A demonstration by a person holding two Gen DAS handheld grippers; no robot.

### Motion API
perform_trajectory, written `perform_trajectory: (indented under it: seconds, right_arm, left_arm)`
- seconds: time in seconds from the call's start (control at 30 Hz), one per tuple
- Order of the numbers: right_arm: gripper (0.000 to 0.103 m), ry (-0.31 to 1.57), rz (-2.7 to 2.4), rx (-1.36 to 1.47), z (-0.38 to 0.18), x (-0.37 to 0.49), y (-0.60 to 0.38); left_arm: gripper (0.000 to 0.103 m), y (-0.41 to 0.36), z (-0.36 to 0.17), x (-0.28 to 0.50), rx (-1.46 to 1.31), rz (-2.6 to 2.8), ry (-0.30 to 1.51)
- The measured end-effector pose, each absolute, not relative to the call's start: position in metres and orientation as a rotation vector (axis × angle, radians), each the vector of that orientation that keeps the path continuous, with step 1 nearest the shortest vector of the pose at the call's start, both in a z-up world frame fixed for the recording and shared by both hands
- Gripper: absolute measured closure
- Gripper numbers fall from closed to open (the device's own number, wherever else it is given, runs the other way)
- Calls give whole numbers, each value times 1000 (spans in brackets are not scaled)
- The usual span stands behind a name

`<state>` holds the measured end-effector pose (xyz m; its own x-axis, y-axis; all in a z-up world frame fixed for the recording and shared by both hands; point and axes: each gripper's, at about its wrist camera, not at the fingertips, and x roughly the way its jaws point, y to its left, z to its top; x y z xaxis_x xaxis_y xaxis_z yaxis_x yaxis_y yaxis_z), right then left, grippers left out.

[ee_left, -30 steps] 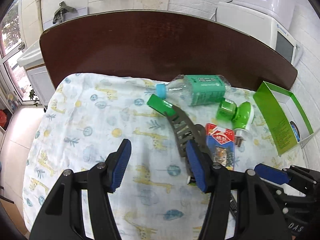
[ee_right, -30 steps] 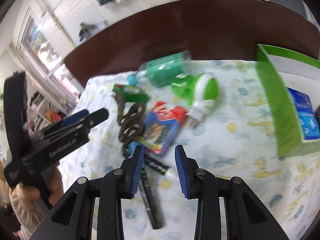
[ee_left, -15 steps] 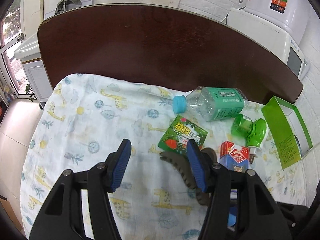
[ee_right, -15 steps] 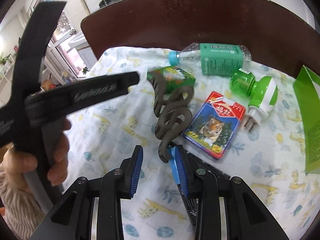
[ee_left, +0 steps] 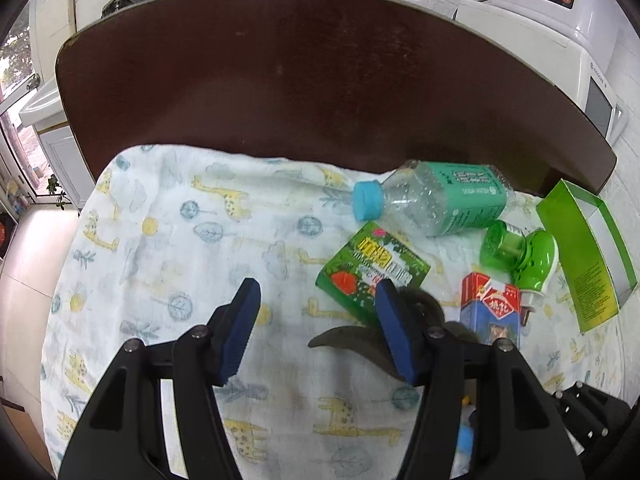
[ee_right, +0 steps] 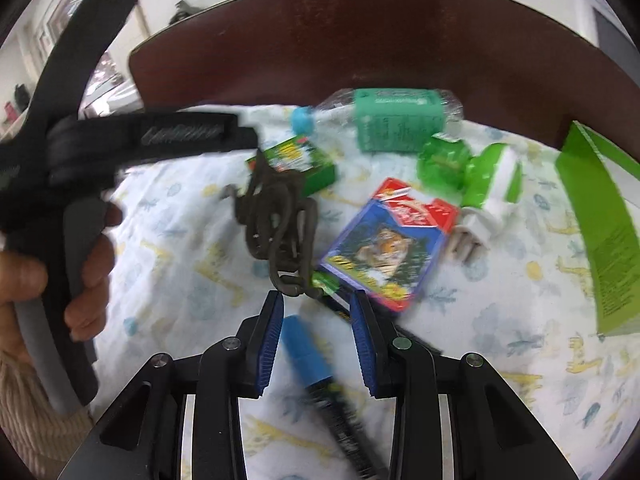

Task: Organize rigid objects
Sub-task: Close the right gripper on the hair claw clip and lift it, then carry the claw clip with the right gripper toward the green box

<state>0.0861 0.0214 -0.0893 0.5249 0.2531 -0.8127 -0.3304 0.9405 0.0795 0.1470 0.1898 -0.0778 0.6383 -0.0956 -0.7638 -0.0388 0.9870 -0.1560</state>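
Observation:
On the giraffe-print cloth [ee_left: 168, 240] lie a plastic bottle [ee_left: 436, 200] with a blue cap, a small green box [ee_left: 372, 268], a dark hair claw clip [ee_right: 280, 232], a blue and red card pack [ee_right: 388, 244] and a green plug-in vaporizer [ee_left: 520, 256]. A blue-capped black marker [ee_right: 316, 368] lies between the fingers of my right gripper [ee_right: 318, 320], which is open around it. A second marker [ee_right: 344, 308] lies just beyond. My left gripper [ee_left: 316, 320] is open and empty above the cloth, left of the green box and the clip.
An open green carton [ee_left: 588, 252] lies at the right edge of the cloth. The dark brown table [ee_left: 300, 80] extends behind the cloth. A white appliance [ee_left: 560, 32] stands at the back right. The left gripper's handle and the hand on it [ee_right: 80, 220] fill the left of the right wrist view.
My left gripper has pulled back and up, so the green box now shows in full. My right gripper has moved forward and opened wider around the blue-capped marker.

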Motion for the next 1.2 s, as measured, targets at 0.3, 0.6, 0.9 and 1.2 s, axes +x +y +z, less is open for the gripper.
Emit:
perform_trajectory:
  seconds: [0.3,0.6,0.9,1.2]
  right_arm:
    - [68,977,397,19,-85,91,3]
    - [68,973,394,114,-76,97,-17]
    - [67,1058,418,182,-91,101,-8]
    - [67,1092,461,214,-98,110,-6]
  left_arm:
    - [44,208,-86,123,-191,-103,883]
    - [43,200,-97,83,-180,-148,894]
    - [42,209,-96,81,-223,-162,887]
    - [44,211,-108,89,-329,-199,888]
